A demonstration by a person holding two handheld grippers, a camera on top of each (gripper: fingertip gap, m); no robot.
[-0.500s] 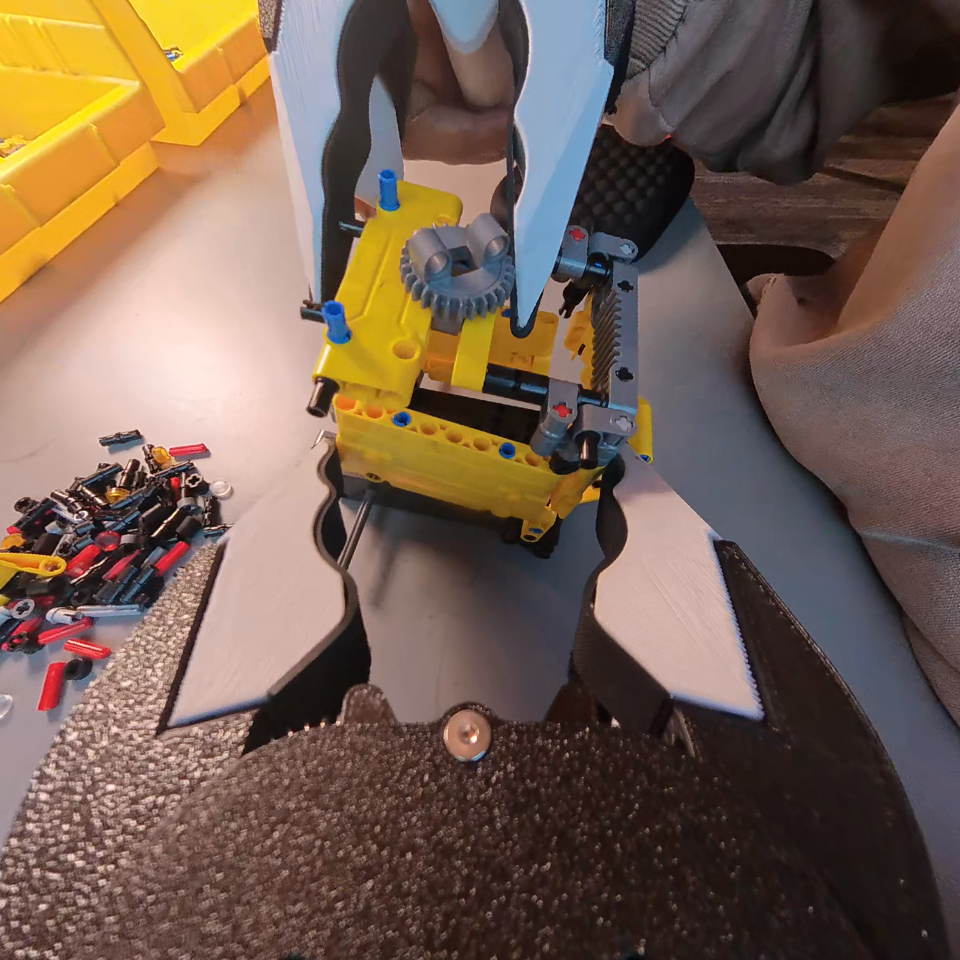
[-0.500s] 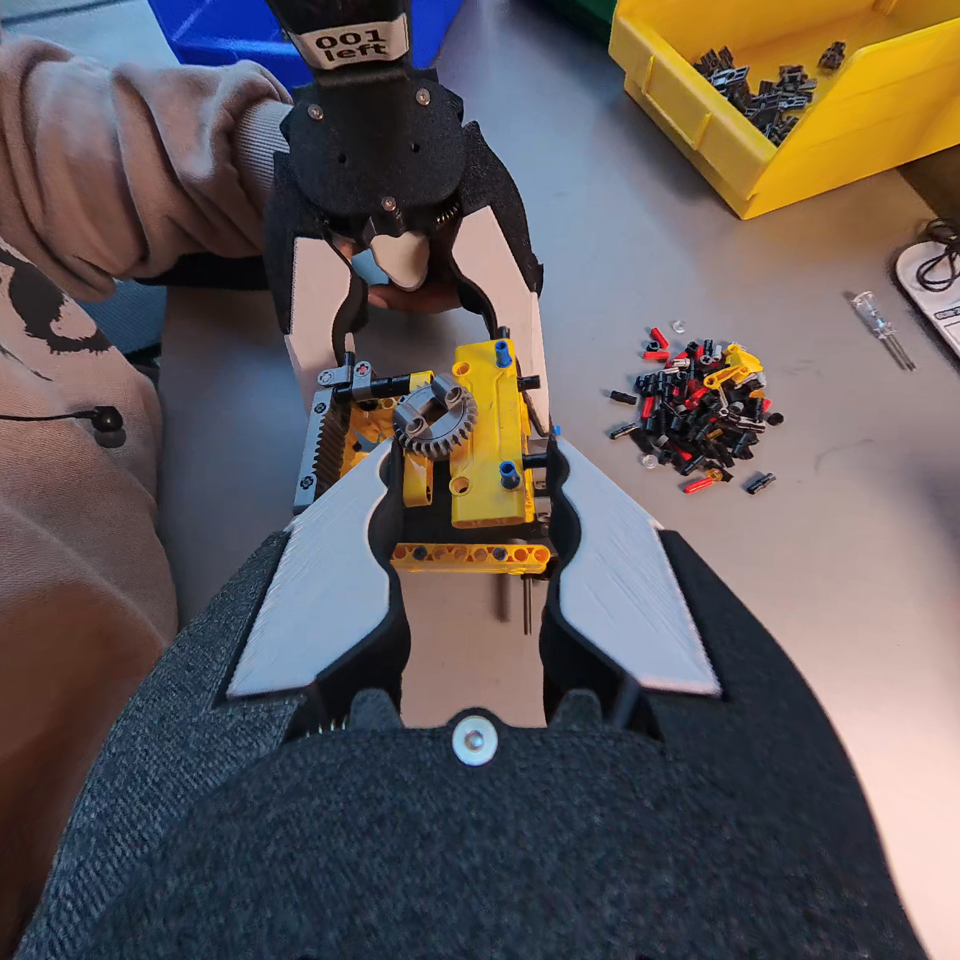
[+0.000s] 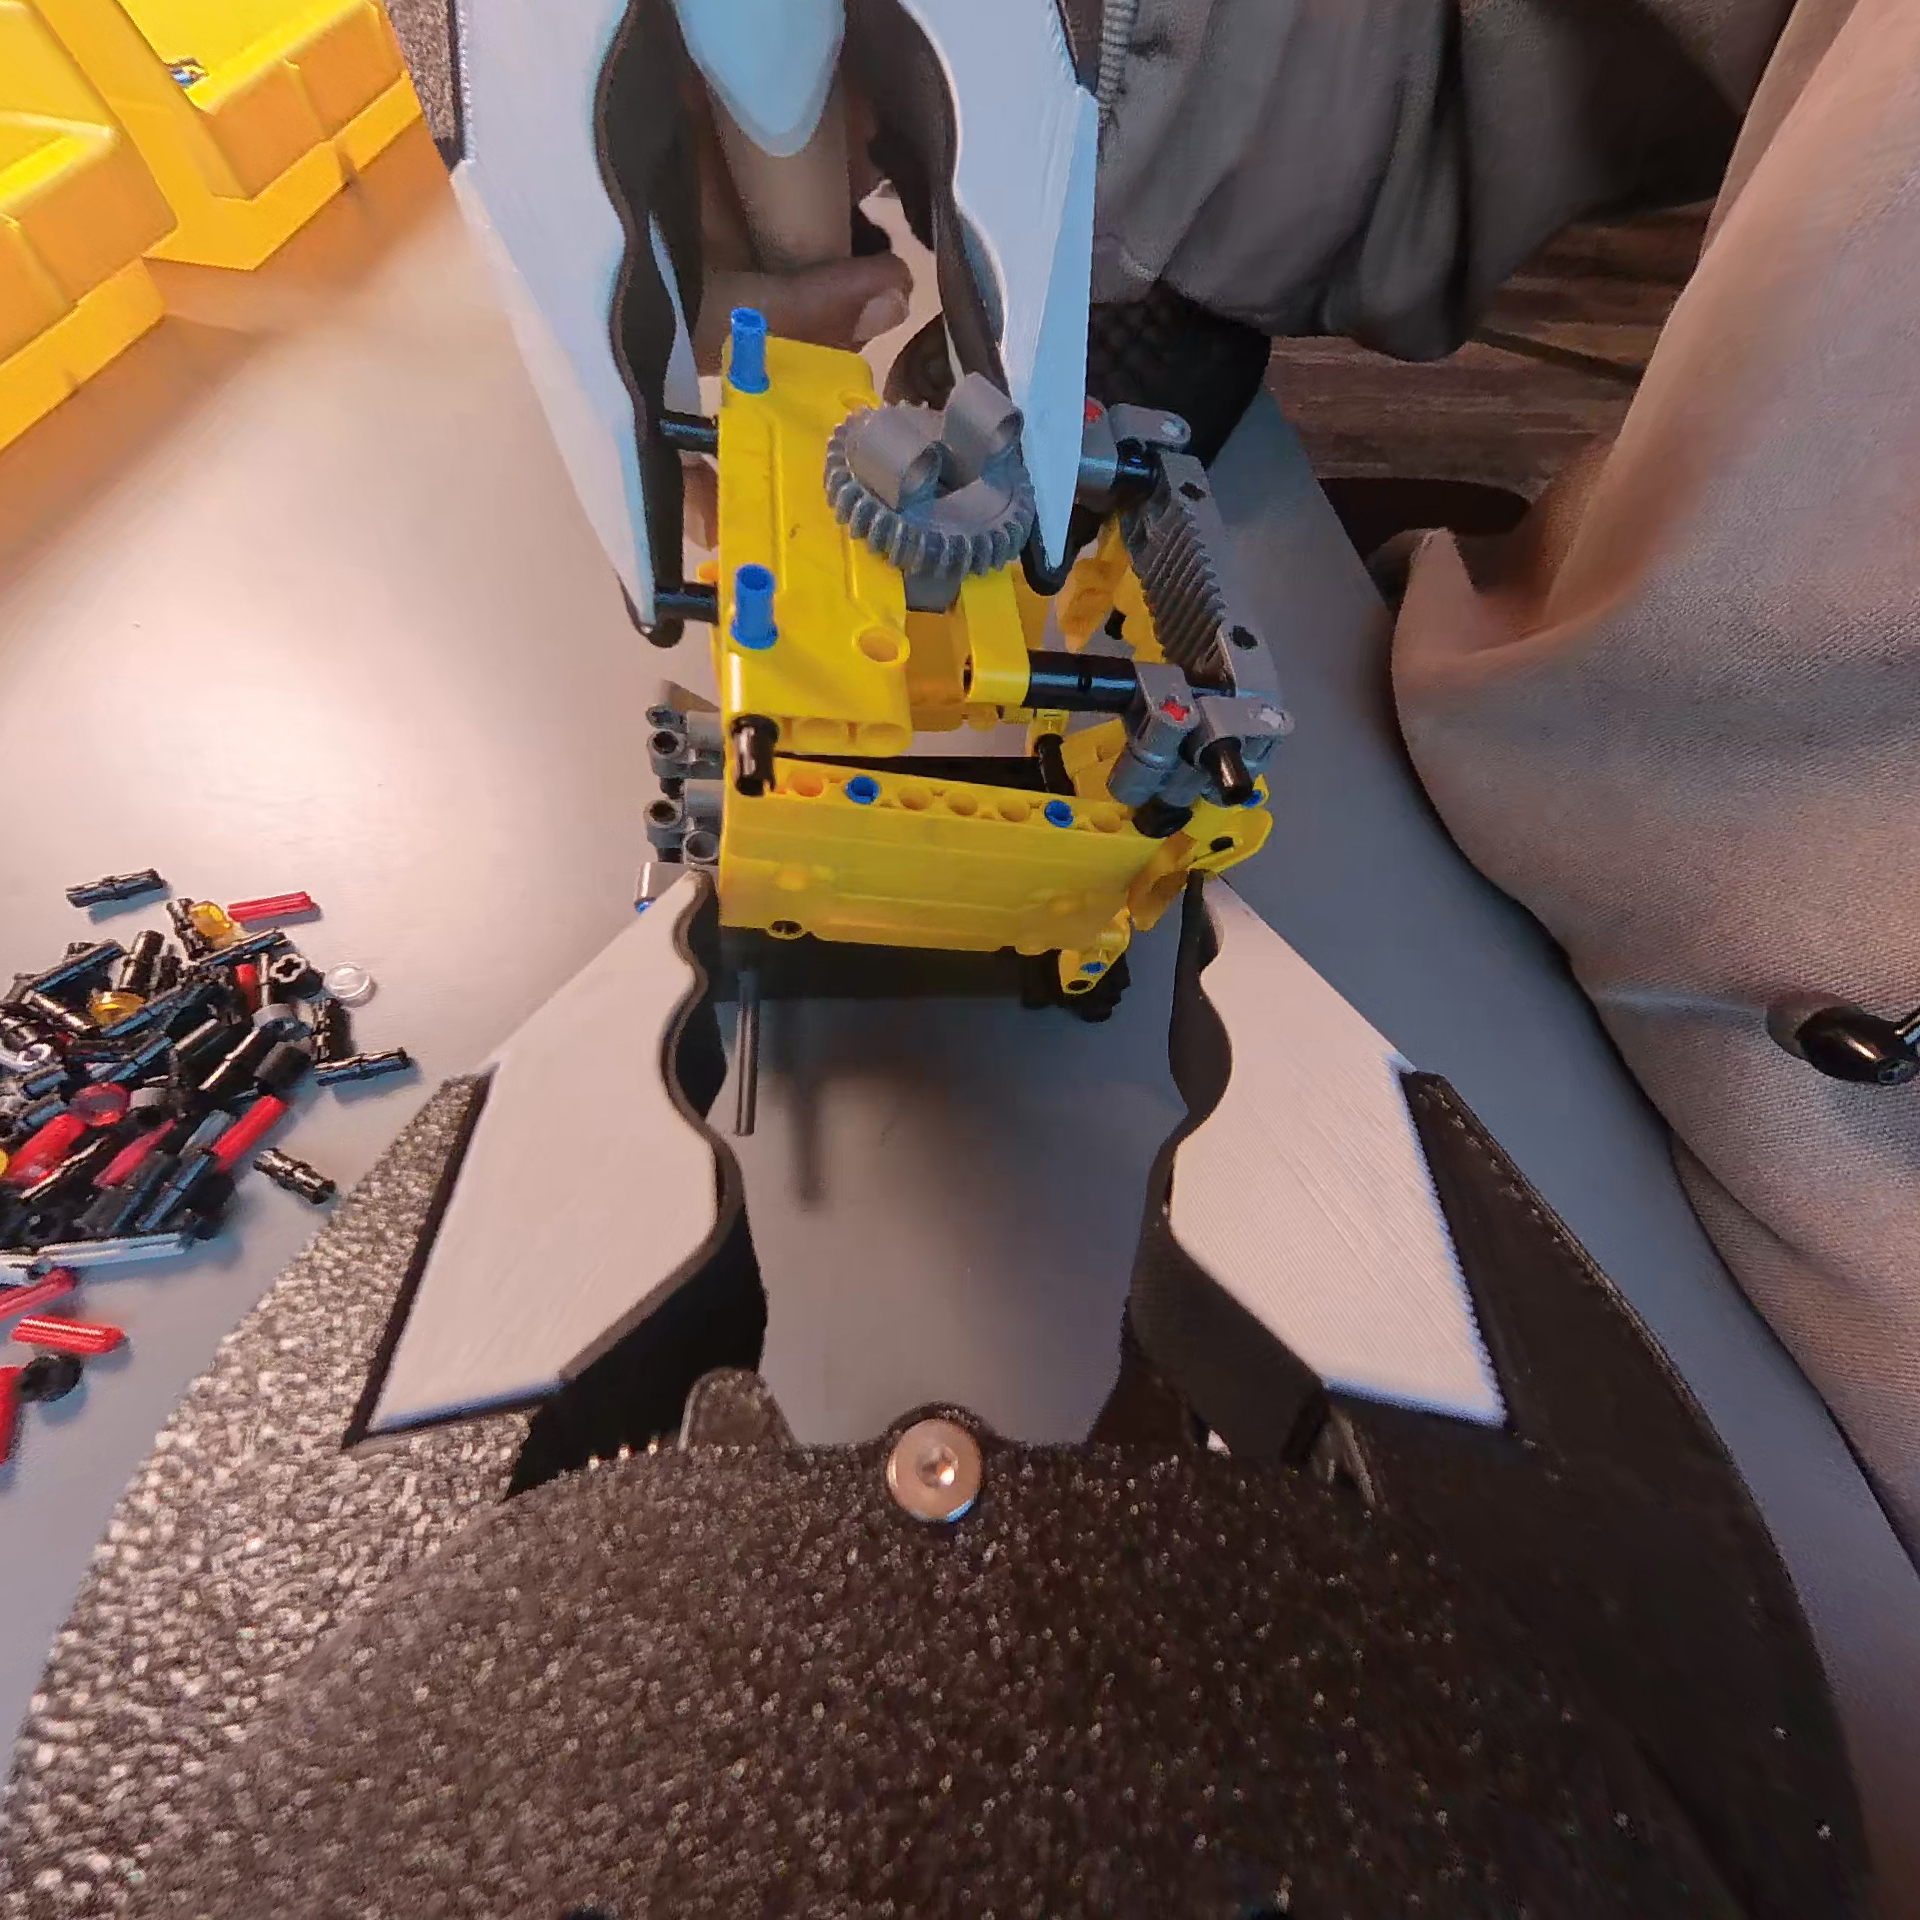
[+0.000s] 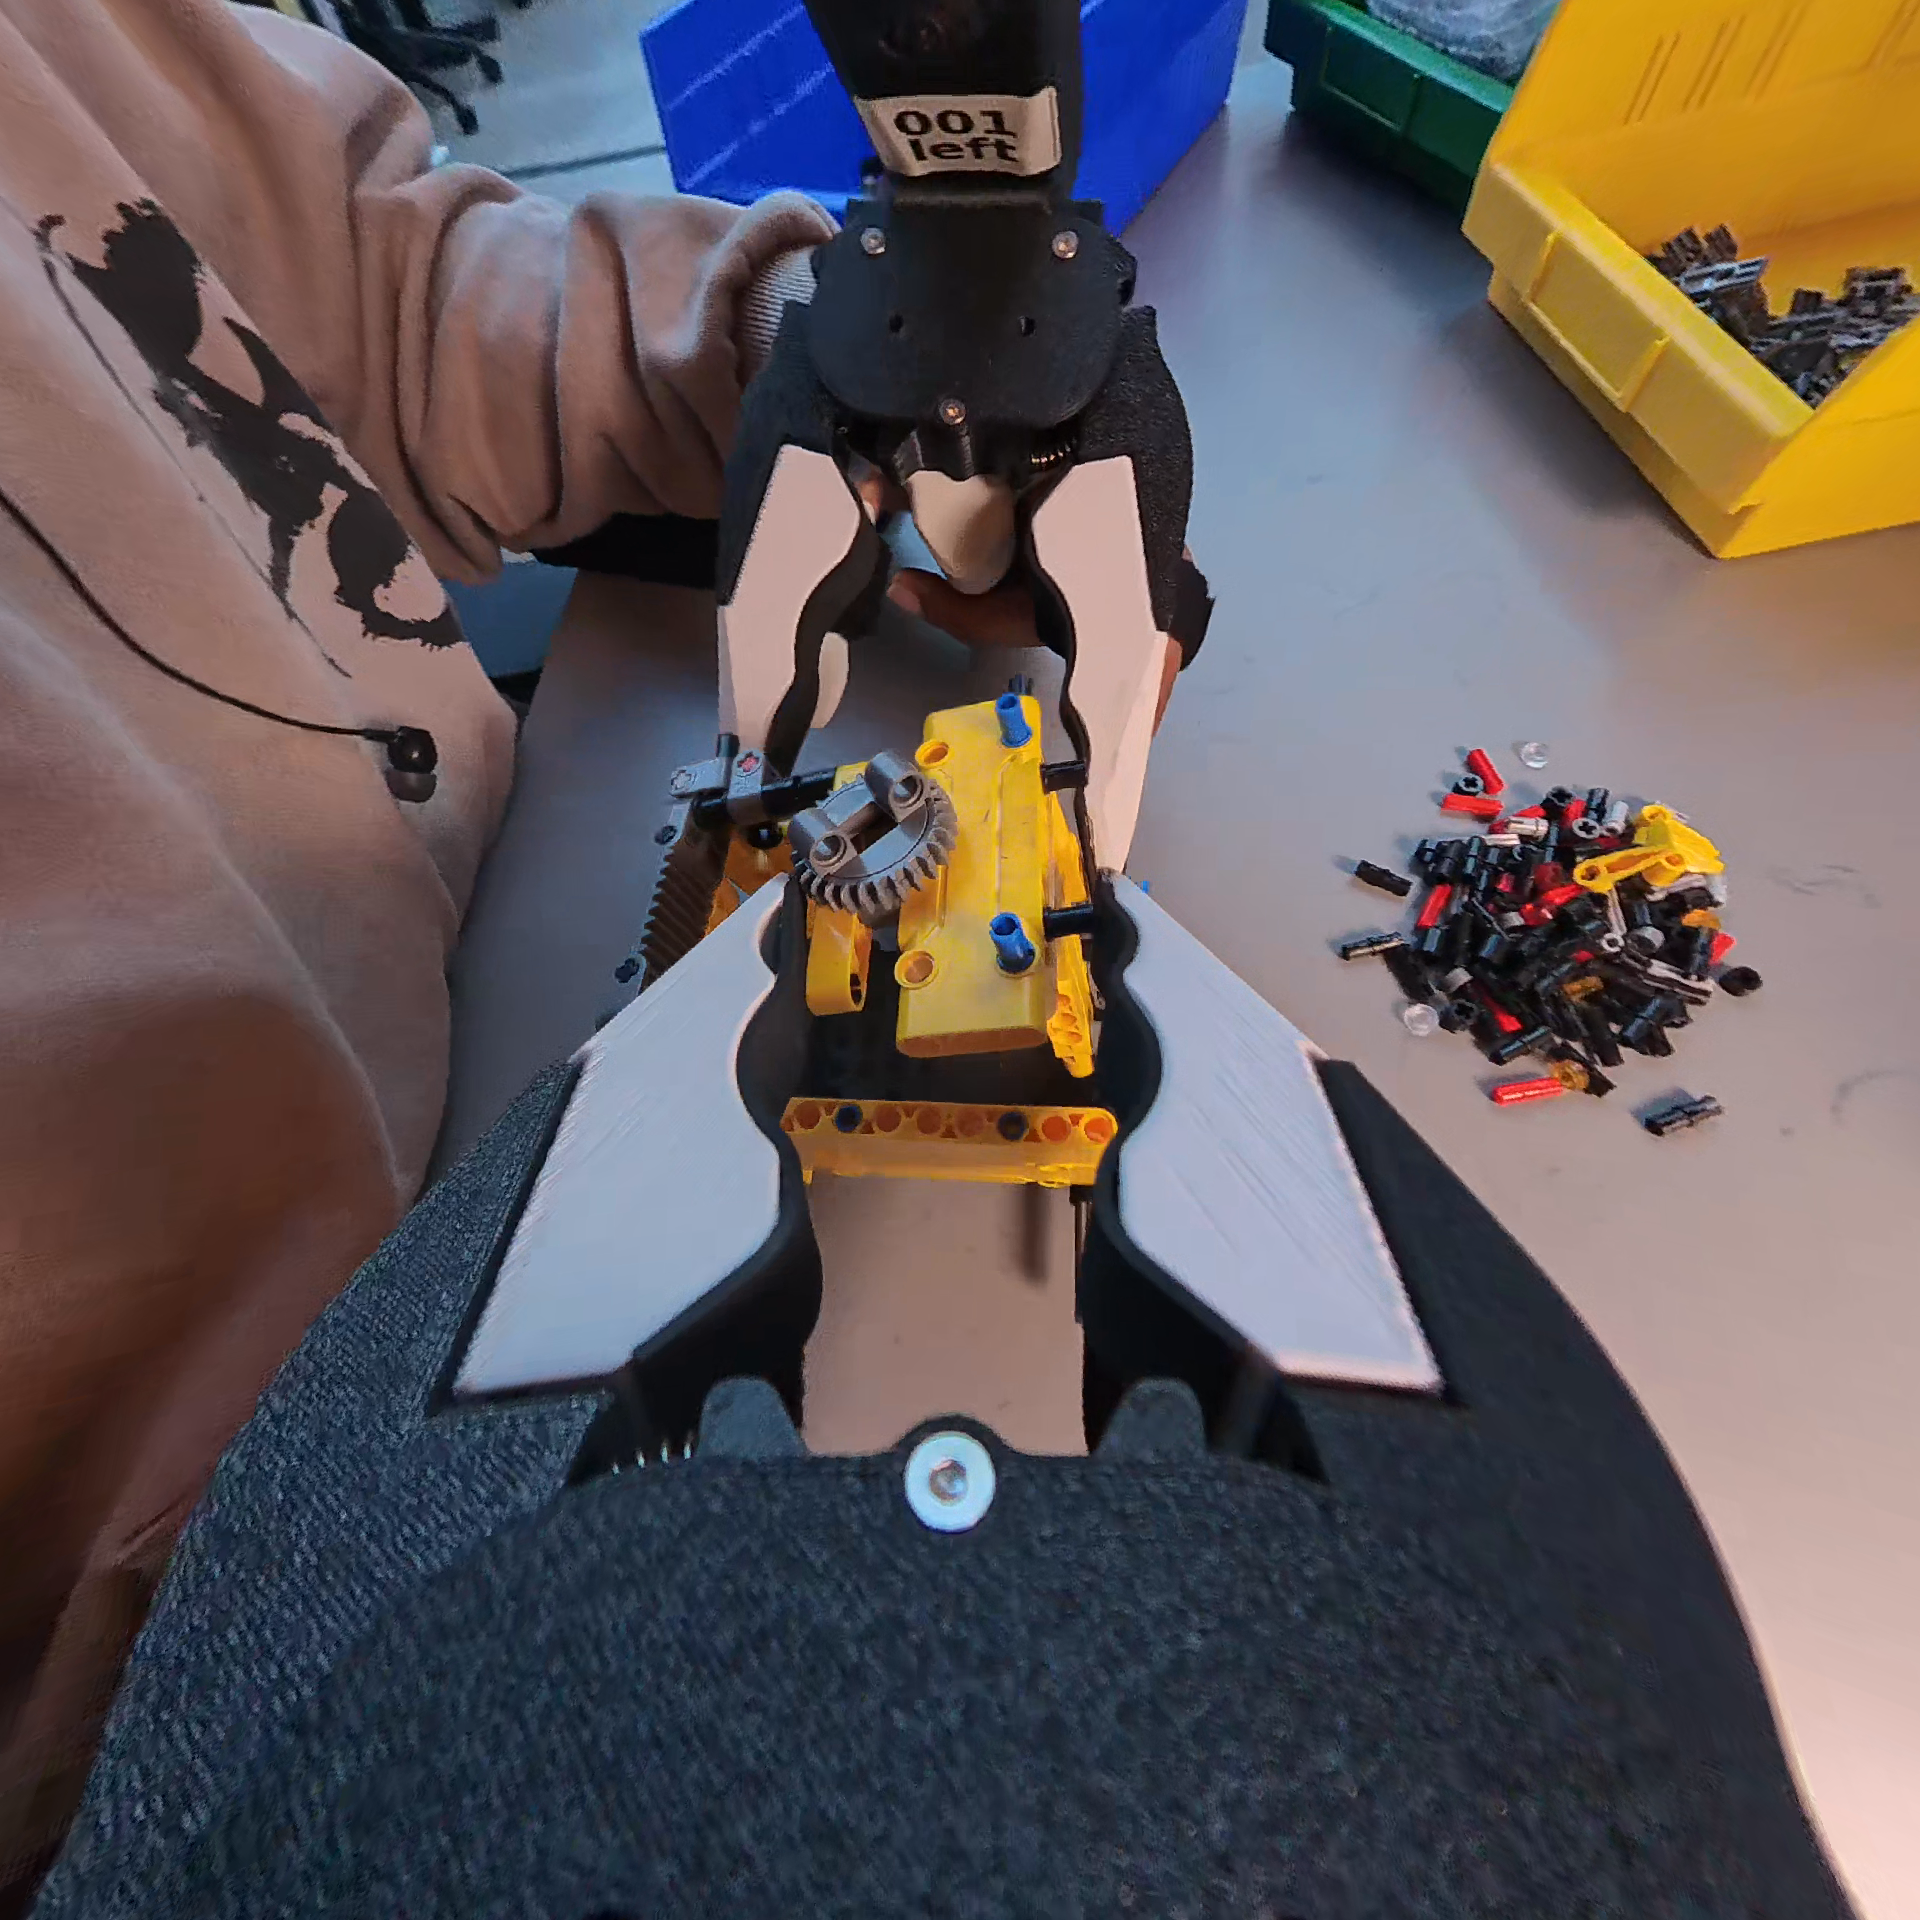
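Your left gripper [image 3: 940,914] and right gripper [image 4: 940,894] both clench the yellow brick model [image 4: 966,935] above the bench [image 4: 1455,623]; uneven squeezing could pop its grey gear [image 4: 873,842] loose.

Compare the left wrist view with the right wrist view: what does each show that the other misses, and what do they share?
Only the left wrist view shows the toothed grey rack face-on and the grey connectors on the model's side. Only the right wrist view shows the blue bin, the green bin and the black parts in the yellow bin. Both show the yellow model, its grey gear, the loose-parts pile, and the left gripper and right gripper with jaws around the model.
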